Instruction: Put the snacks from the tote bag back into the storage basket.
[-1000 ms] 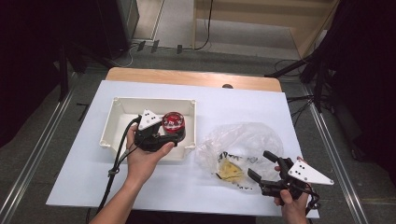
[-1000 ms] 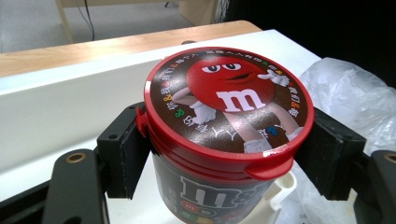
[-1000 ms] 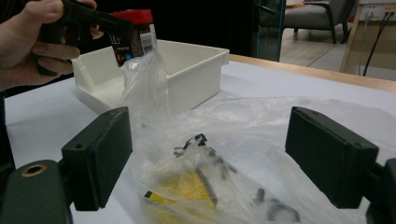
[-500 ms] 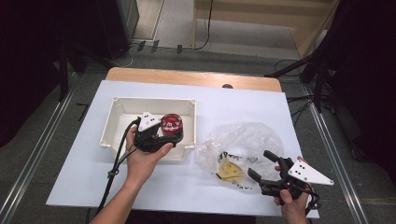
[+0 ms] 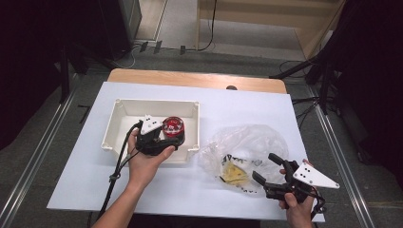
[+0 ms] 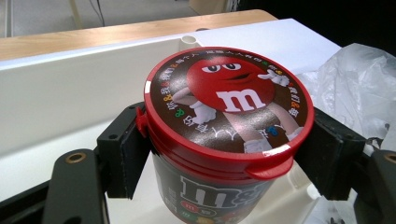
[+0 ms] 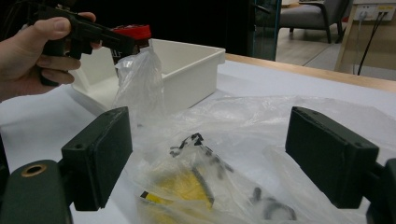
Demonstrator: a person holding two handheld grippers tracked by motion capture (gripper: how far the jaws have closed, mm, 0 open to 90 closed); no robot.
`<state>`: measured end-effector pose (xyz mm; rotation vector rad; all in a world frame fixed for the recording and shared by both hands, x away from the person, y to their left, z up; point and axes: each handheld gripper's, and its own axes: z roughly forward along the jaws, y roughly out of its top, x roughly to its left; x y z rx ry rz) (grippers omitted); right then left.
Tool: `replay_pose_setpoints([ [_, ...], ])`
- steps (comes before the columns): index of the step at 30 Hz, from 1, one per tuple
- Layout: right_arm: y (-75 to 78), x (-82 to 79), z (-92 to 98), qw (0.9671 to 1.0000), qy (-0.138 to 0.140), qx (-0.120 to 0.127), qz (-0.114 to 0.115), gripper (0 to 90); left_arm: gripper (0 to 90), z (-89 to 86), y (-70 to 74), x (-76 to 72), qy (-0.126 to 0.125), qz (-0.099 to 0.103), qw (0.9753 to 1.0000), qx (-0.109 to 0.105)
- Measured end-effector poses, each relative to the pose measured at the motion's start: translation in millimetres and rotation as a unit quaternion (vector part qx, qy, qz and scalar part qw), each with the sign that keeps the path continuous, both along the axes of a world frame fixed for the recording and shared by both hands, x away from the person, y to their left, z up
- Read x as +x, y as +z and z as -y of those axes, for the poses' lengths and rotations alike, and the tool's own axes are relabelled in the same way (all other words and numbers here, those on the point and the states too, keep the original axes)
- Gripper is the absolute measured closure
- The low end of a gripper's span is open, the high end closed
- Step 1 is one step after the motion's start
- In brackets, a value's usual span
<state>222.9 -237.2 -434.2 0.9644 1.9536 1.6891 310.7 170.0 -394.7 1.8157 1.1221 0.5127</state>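
A candy tub (image 5: 172, 126) with a red lid and a red cartoon figure on it sits between the pads of my left gripper (image 5: 171, 137), which is shut on it inside the white bin (image 5: 157, 101). In the left gripper view the black pads (image 6: 126, 149) press both sides of the tub (image 6: 224, 116) just below its lid. Whether its base rests on the bin floor is hidden. My right gripper (image 5: 265, 166) stands open at the near right, its jaws wide apart over the edge of a crumpled clear plastic bag (image 7: 224, 140), gripping nothing.
The bag (image 5: 247, 142) lies right of the bin and holds a yellow packet (image 5: 233, 173) and small dark pieces. A white sheet (image 5: 71, 166) covers the table, with a wooden strip (image 5: 190, 78) along the far edge. Cables trail from both grippers.
The left gripper with the tub has edged slightly toward the near wall of the bin. The right gripper and the bag stay as they were.
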Motion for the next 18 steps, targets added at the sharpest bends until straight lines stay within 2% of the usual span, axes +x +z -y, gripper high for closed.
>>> replay_pose_setpoints([
  [18, -0.3, 0.2, -0.9, 1.0, -0.001, -0.002, 0.0, 15.0, 26.0, -4.7, -9.6, -4.5, 0.005, -0.005, 1.0, 0.0],
])
